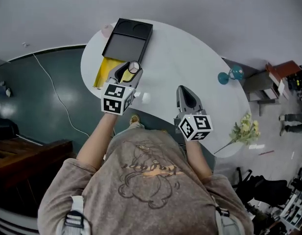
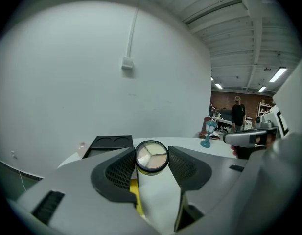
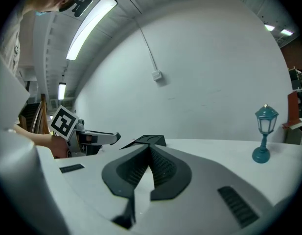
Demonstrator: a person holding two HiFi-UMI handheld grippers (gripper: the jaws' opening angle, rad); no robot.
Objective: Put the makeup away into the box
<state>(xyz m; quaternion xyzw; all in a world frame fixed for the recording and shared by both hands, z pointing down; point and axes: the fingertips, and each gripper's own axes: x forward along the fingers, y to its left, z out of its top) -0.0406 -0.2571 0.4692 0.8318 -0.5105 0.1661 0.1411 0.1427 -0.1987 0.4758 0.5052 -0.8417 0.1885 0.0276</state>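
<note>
left gripper: jaws part-open, clamped on round three-shade compact, left of centre in head view | right gripper: jaws together, nothing between, centre frame | black box: upper left on white table, just above compact, yellow tray at its lower edge | teal lamp: right

There are two hand-held grippers, the left hand-held gripper and the right hand-held gripper. There is one round makeup compact, with three shades in it. One black box lies at the far left edge of the single white bench and has two round recesses. One yellow flat piece lies at the box's near end. One teal lamp ornament stands at the far right edge. One bunch of pale flowers lies at the near right edge. One small pinkish thing sits by the box's far corner, too small to identify.
</note>
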